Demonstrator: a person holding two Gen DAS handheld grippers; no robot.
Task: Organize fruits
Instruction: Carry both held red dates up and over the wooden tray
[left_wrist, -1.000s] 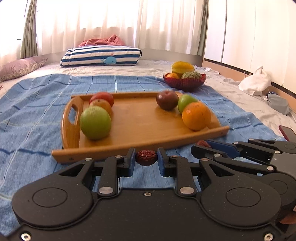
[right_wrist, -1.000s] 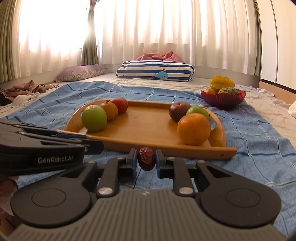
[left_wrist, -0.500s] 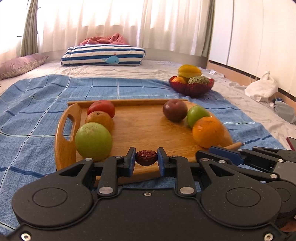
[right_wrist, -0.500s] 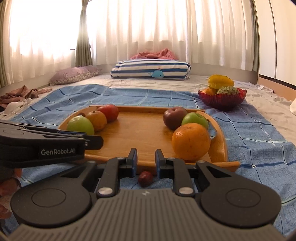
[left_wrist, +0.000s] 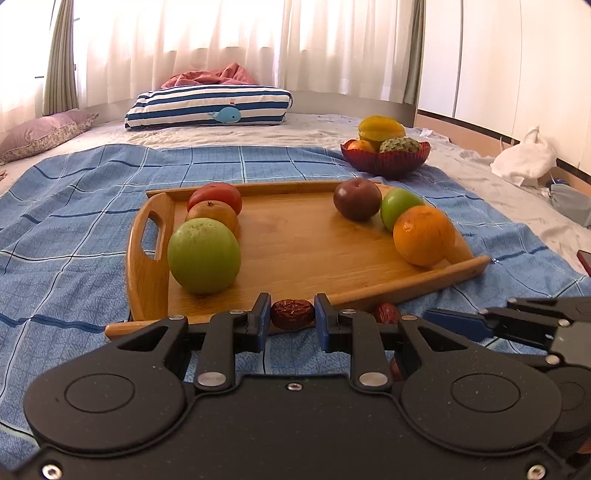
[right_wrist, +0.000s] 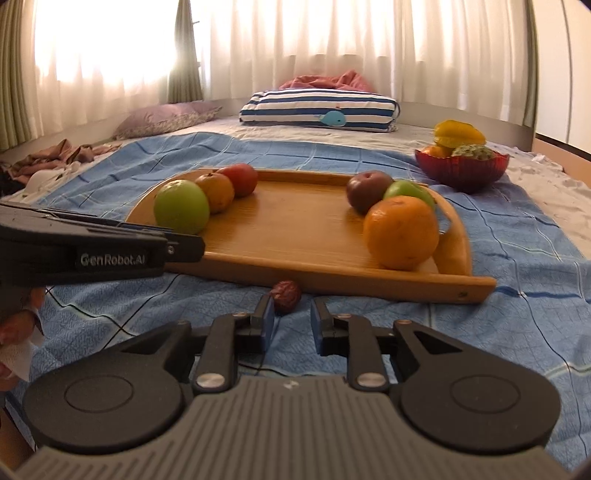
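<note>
A wrinkled dark-red dried date (left_wrist: 292, 314) is pinched between the closed fingers of the left gripper (left_wrist: 291, 322), just above the near rim of the wooden handled tray (left_wrist: 295, 240) on the blue checked blanket (left_wrist: 74, 221). The right gripper (right_wrist: 288, 325) hangs spread and empty; a second dried date (right_wrist: 285, 291) lies on the blanket just beyond it, against the tray's near edge. The dates look light, small and slightly soft, best squeezed gently across the middle. The left gripper's body partly hides the second date in its own view.
</note>
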